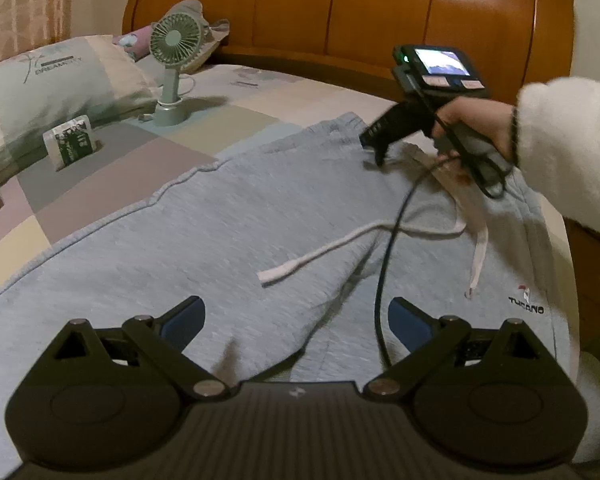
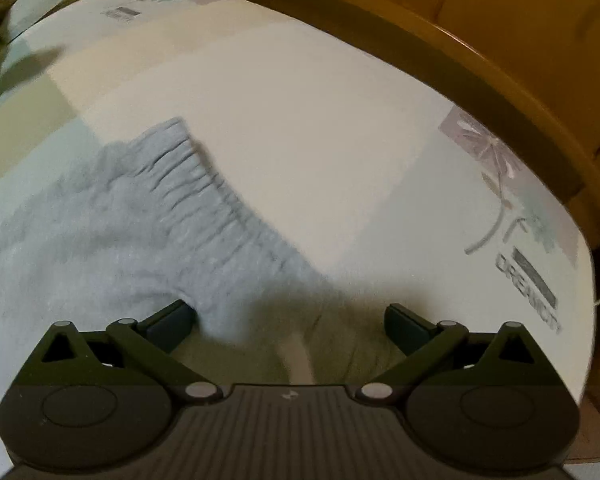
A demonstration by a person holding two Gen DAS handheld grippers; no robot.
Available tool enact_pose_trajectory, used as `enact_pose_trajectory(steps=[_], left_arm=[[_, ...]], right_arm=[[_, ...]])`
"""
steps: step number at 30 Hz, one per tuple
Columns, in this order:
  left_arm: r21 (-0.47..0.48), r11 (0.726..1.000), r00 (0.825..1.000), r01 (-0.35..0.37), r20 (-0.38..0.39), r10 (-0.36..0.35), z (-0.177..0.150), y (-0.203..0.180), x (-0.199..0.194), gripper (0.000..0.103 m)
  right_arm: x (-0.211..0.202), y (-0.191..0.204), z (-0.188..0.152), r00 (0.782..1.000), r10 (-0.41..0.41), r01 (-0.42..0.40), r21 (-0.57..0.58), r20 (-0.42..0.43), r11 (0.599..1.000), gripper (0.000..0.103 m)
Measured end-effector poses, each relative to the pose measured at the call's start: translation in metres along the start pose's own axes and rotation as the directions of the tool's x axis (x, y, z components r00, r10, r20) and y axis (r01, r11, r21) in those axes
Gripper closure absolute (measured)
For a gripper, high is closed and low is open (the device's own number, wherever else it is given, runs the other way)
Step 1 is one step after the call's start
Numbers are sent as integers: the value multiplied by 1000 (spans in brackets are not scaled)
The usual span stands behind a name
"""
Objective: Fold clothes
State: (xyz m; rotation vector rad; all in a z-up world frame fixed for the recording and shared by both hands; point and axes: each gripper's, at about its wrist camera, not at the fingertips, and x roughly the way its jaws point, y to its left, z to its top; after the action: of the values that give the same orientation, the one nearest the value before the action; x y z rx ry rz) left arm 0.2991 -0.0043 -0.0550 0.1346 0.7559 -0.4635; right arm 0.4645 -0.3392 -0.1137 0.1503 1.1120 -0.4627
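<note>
Grey sweatpants point(image 1: 228, 220) flat on the bed point(image 1: 120, 168) — both claws spread wide, left claw point(image 1: 296, 320) hovering, right claw point(image 2: 288, 320) at the waistband point(image 2: 204, 184).

You are holding your left gripper point(image 1: 296, 320) low and level, its blue-padded fingers point(image 1: 182, 322) spread wide apart. Your right hand point(image 1: 480, 128), in a pale fleecy sleeve point(image 1: 564, 152), is gripping the right gripper point(image 2: 290, 324), tilted downward, jaws standing wide.

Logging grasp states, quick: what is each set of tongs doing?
Left tongs: open, empty, above the grey sweatpants.
Right tongs: open, empty, at the waistband.
</note>
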Motion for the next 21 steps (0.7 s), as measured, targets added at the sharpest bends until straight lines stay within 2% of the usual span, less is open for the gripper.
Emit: enact_pose_trajectory(steps=[3,6,17,21], left_arm=[[4,1000,1000,1,-5,-1,-1,-2,3,5],[7,1000,1000,-8,-9,9,-1,-3,3,5],[24,1000,999,0,34,-1,2,-9,-10,5],[23,1000,999,6,37,-7,1,-9,-9,5]], right_arm=[[9,-8,12,999,39,-39,11,10,999,0],[2,-5,14,999,32,-31,-51,27,998,0],[-11,46,15,995,94,-88,-186,25,979,0],[11,51,28,995,74,-64,-165,60,984,0]])
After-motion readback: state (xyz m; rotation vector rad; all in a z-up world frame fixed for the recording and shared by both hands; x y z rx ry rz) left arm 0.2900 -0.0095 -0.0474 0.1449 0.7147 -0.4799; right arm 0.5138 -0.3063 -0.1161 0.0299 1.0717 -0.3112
